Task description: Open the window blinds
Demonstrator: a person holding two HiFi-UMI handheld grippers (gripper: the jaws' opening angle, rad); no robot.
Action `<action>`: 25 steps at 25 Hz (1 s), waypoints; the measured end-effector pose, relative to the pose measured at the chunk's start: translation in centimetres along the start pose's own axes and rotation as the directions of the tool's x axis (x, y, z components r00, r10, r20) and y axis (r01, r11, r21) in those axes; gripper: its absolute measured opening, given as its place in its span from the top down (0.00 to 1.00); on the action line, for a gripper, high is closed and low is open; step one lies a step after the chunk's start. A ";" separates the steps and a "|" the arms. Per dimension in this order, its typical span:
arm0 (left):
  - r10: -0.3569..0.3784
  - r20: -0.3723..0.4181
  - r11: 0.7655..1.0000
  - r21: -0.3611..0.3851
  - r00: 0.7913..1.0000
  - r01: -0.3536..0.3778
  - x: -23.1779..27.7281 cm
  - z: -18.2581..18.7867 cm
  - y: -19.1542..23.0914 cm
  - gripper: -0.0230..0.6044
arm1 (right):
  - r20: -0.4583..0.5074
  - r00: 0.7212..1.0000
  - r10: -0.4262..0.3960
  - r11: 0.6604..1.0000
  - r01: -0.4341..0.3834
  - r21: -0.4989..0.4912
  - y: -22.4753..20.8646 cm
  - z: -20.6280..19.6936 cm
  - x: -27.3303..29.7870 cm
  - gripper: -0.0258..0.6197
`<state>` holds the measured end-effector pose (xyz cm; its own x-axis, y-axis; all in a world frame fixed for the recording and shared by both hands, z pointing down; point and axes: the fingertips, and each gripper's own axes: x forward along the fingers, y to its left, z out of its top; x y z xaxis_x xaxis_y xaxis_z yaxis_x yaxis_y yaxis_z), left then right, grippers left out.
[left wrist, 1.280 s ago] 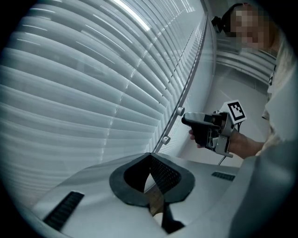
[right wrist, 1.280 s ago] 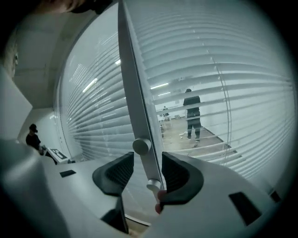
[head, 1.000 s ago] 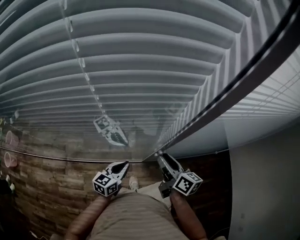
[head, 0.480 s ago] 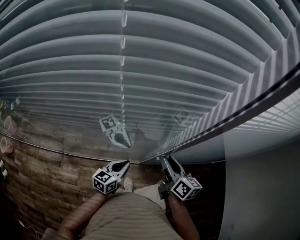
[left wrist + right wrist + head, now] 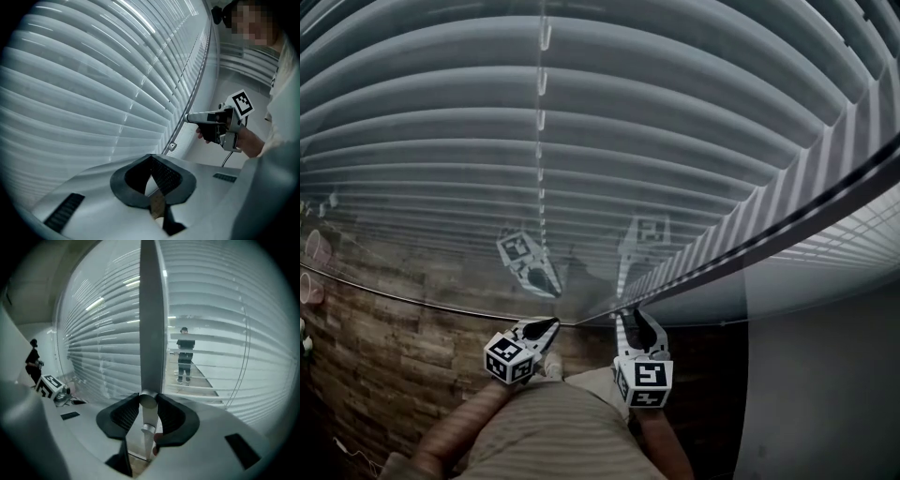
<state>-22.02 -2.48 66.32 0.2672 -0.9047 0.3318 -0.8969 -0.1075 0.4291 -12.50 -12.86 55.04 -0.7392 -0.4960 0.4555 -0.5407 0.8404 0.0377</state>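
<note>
Grey slatted window blinds point(image 5: 581, 112) fill the head view and show in both gripper views point(image 5: 93, 79) point(image 5: 220, 310). Their long tilt wand point(image 5: 722, 262) hangs down on the right. My right gripper point(image 5: 623, 314) is shut on the wand's lower end point(image 5: 151, 333). Its jaws have just been closing with the wand between them, and the pads point(image 5: 171, 416) now press on it. My left gripper point(image 5: 553, 323) hangs beside it to the left, shut with nothing held point(image 5: 151, 157). Each gripper shows in the other's view point(image 5: 188, 117) point(image 5: 79, 401).
A lift cord point(image 5: 542, 112) runs down the slats left of centre. Wood-plank floor point(image 5: 384, 319) lies below on the left and a plain grey wall point(image 5: 825, 375) on the right. A standing figure point(image 5: 185, 352) shows among the slats.
My right gripper has rolled about the wand, so its marker cube now faces the head camera squarely. The left gripper has stayed put. The view of the blinds shifted in the first half second.
</note>
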 end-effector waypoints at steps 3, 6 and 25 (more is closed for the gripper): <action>-0.003 0.003 1.000 -0.012 1.000 0.003 -0.4 1.5 -0.7 0.94 | -0.011 0.999 -0.039 0.996 0.038 -0.087 0.1 1.4 -0.7 0.76; -0.002 0.001 1.000 -0.018 1.000 0.002 -0.5 1.5 -0.8 0.94 | -0.003 0.999 -0.044 0.995 0.044 -0.092 0.1 1.6 -0.8 0.76; 0.027 0.018 1.000 -0.015 0.999 -0.026 -0.5 0.0 0.8 0.94 | 0.138 0.980 0.142 0.943 -0.177 0.282 -0.3 -1.5 0.1 0.75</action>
<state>-22.88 -2.16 66.47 0.2368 -0.9145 0.3281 -0.8982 -0.0773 0.4327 -11.83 -12.82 56.43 -0.8571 -0.3967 0.3286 -0.4923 0.8187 -0.2956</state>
